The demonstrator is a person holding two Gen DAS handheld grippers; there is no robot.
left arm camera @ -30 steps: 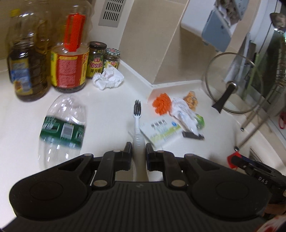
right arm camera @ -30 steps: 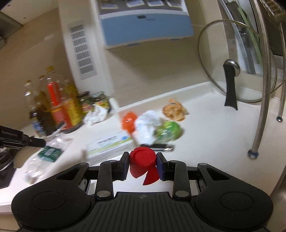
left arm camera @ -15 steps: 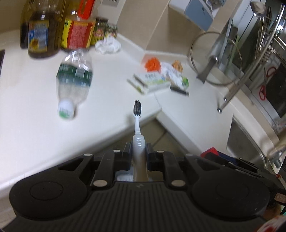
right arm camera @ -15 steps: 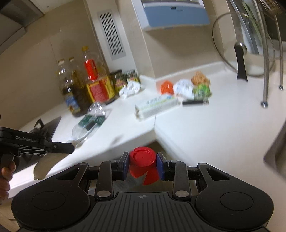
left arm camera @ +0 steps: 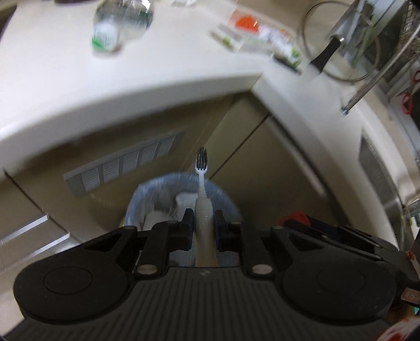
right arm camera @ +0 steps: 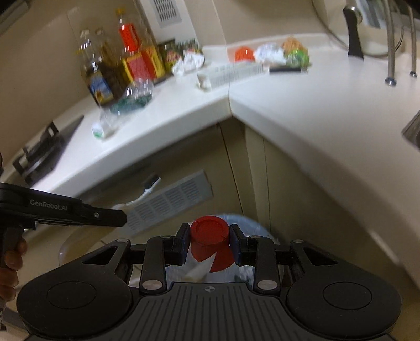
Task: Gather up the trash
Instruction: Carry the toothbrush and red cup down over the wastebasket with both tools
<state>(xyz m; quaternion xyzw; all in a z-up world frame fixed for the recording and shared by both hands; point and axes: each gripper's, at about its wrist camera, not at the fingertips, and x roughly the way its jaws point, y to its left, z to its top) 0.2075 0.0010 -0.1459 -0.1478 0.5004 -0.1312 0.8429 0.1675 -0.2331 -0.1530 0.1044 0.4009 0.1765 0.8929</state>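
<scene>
The left gripper [left arm camera: 201, 223] tilts steeply downward, its jaws nearly closed and clamped on the pale handle of a toothbrush [left arm camera: 202, 183] whose dark bristles stick out forward over the bin [left arm camera: 147, 194] — a round bin lined with a bluish bag, standing on the floor against the cabinet fronts. The right gripper [right arm camera: 210, 240] also points down, less steeply, jaws narrowly apart and pressed on either side of a red bottle cap [right arm camera: 210, 244]; the bin's bluish rim [right arm camera: 252, 223] shows just beyond it. In the right wrist view the left gripper comes in from the left edge, a hand [right arm camera: 10, 259] wrapped round its grip, the toothbrush angled up from its tip.

Farther off, on the white countertop [right arm camera: 302, 112], lie a clear plastic bottle [left arm camera: 120, 23], a long box [right arm camera: 231, 72], crumpled wrappers [right arm camera: 270, 53] — and oil bottles [right arm camera: 105, 65] by the wall.
</scene>
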